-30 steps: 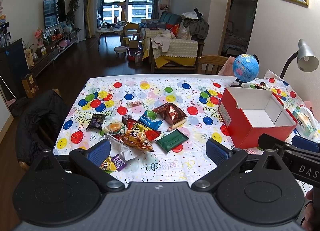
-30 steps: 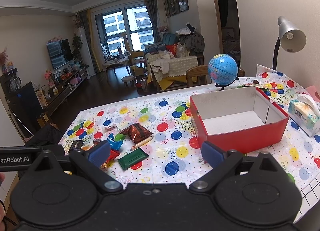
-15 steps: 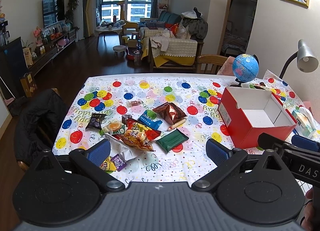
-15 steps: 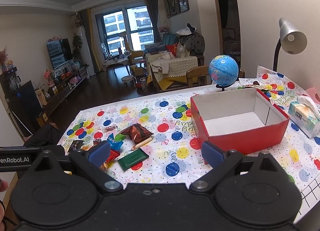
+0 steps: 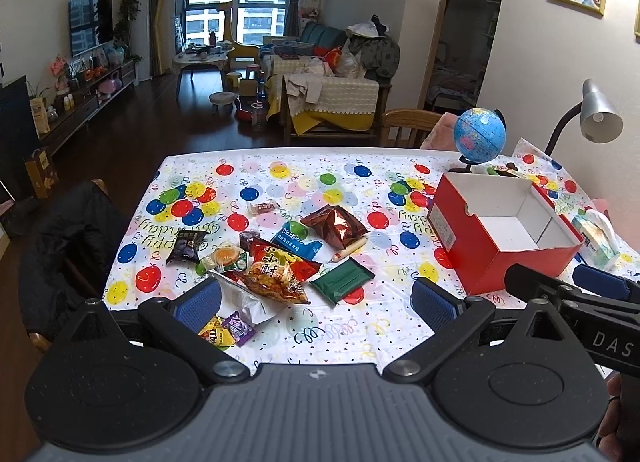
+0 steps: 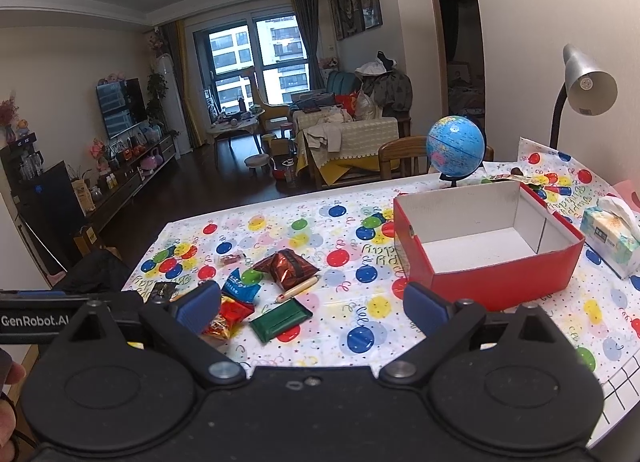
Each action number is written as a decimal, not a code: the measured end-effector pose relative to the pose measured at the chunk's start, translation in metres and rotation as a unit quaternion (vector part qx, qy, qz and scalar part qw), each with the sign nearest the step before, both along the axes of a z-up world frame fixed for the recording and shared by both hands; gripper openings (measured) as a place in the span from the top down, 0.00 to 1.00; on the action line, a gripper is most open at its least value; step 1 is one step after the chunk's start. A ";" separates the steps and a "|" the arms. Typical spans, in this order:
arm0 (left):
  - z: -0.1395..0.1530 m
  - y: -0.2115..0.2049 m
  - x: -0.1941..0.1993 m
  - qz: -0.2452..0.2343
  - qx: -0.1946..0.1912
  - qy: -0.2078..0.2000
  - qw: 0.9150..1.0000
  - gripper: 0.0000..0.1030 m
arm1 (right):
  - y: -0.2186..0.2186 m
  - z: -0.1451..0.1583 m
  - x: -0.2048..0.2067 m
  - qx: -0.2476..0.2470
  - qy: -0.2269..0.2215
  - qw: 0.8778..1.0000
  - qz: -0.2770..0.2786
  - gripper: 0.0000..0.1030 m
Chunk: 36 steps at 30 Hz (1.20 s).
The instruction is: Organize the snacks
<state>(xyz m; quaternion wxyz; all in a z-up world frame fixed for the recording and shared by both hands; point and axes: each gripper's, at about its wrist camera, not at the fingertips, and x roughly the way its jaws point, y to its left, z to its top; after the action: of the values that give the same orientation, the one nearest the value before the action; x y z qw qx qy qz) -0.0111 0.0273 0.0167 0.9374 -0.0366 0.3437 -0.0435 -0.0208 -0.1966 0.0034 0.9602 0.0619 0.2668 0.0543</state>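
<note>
Several snack packets lie in a loose heap on the balloon-print tablecloth [image 5: 280,182]: a red crisp bag [image 5: 276,268], a green flat pack [image 5: 342,280], a brown foil bag [image 5: 336,224], a blue pack [image 5: 294,240], a dark pouch [image 5: 186,246] and small sweets [image 5: 228,332]. A red box [image 5: 500,258] with a white empty inside stands to their right. My left gripper [image 5: 316,302] hovers open above the table's near edge, nothing between its fingers. My right gripper [image 6: 312,308] hangs open too, left of the red box [image 6: 492,282], with the green pack [image 6: 280,318] just ahead.
A blue globe [image 5: 480,136] and a grey desk lamp [image 5: 600,118] stand behind the box. A tissue pack [image 6: 610,234] lies at the far right. A chair with a dark jacket [image 5: 60,230] sits at the table's left side. A wooden chair [image 5: 412,128] stands at the far edge.
Both grippers have stayed open and almost still; the views shift only slightly. No snack has moved.
</note>
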 end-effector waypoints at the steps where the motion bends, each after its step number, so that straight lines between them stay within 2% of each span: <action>1: -0.002 0.004 0.001 0.000 -0.004 0.002 1.000 0.01 | 0.003 -0.001 0.001 -0.001 0.001 1.000 0.002 0.05; 6: -0.014 0.016 0.014 0.002 -0.019 0.023 1.000 0.01 | 0.008 -0.006 0.010 -0.013 0.005 1.000 0.002 0.05; 12: -0.040 0.026 0.041 0.032 -0.016 0.047 0.998 0.01 | 0.019 -0.024 0.044 -0.036 0.010 0.999 0.031 0.07; 15: -0.052 0.029 0.061 0.053 -0.002 0.054 0.997 0.01 | 0.021 -0.038 0.075 -0.047 0.020 0.998 0.042 0.08; 20: -0.067 0.028 0.108 0.053 0.007 0.069 0.996 0.01 | 0.029 -0.058 0.135 -0.063 0.034 0.995 0.077 0.13; 23: -0.079 0.026 0.136 0.056 0.015 0.083 0.995 0.01 | 0.032 -0.070 0.175 -0.056 0.059 0.991 0.103 0.16; 27: -0.098 0.024 0.167 0.058 0.028 0.106 0.992 0.01 | 0.040 -0.086 0.218 -0.059 0.080 0.985 0.141 0.16; 30: -0.111 0.024 0.185 0.061 0.033 0.123 0.990 0.01 | 0.046 -0.097 0.243 -0.063 0.095 0.979 0.171 0.16; 36: -0.132 0.018 0.205 0.061 0.043 0.147 0.986 0.01 | 0.057 -0.122 0.285 -0.073 0.125 0.972 0.183 0.16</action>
<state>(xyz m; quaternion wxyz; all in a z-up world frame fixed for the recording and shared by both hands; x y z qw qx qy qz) 0.1939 0.0451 -0.1151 0.8781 -0.0230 0.4767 0.0344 0.2642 -0.1399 -0.1187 0.8950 -0.0519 0.3945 0.2016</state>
